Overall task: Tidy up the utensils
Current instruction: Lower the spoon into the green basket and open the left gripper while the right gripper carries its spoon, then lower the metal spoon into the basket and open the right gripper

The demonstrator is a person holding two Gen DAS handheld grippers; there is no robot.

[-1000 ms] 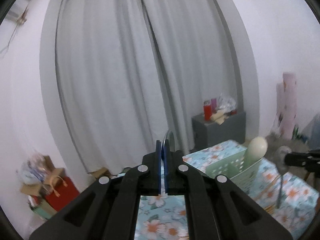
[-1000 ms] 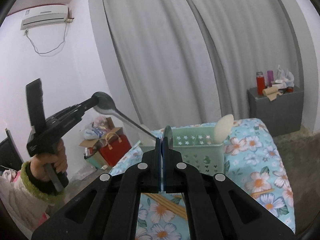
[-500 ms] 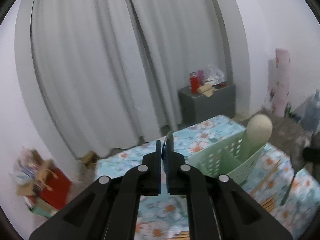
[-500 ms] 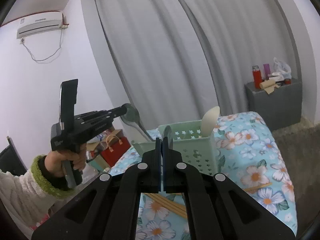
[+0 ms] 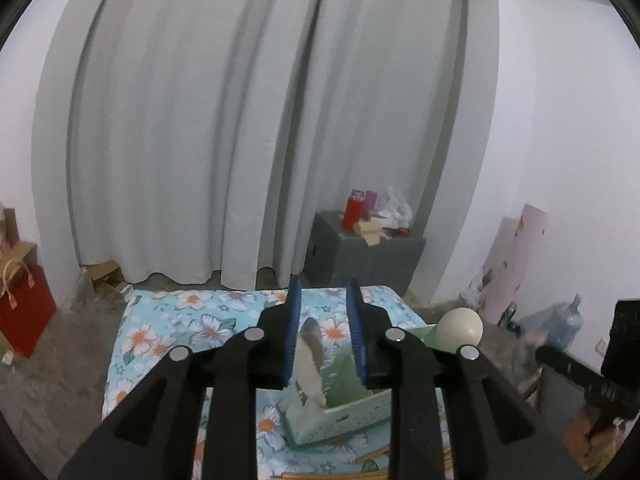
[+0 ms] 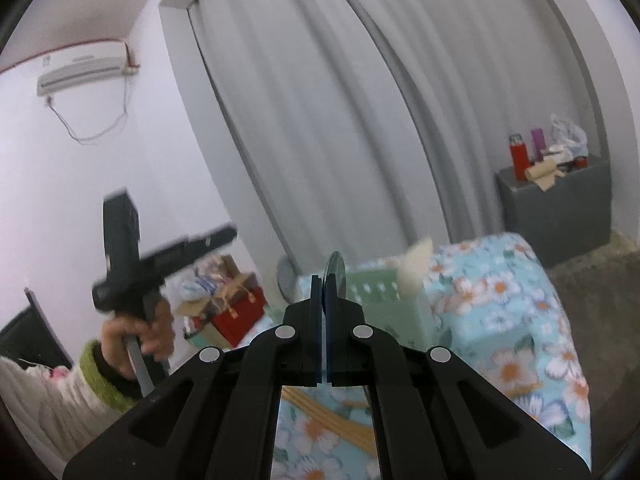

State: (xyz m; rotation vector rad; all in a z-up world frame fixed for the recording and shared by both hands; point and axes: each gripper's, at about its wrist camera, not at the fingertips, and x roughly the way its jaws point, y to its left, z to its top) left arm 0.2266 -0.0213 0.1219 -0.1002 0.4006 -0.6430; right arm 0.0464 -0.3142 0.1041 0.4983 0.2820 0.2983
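In the left wrist view my left gripper (image 5: 322, 292) hangs over the green basket (image 5: 352, 404) and its jaws are opening. A metal spoon (image 5: 310, 360) stands loose between the blue pads (image 5: 294, 320), bowl up, and neither pad presses on it. A cream spatula (image 5: 458, 326) leans in the basket's far side. My right gripper (image 6: 323, 280) is shut on a second metal spoon (image 6: 335, 270), whose edge sticks up above the pads. From there the left gripper (image 6: 222, 237) shows blurred at left, held in a hand (image 6: 136, 334), near the basket (image 6: 372, 296).
The table carries a blue flowered cloth (image 5: 168, 332), with wooden chopsticks (image 6: 332, 420) lying near its front. Behind it hang grey curtains (image 5: 240, 140). A grey cabinet (image 5: 360, 256) with bottles stands at the back right and a red bag (image 5: 24, 316) on the floor at left.
The left gripper swung over the basket, rolled, and its jaws parted, letting go of the spoon. The right gripper stayed shut on its spoon and shifted slightly.
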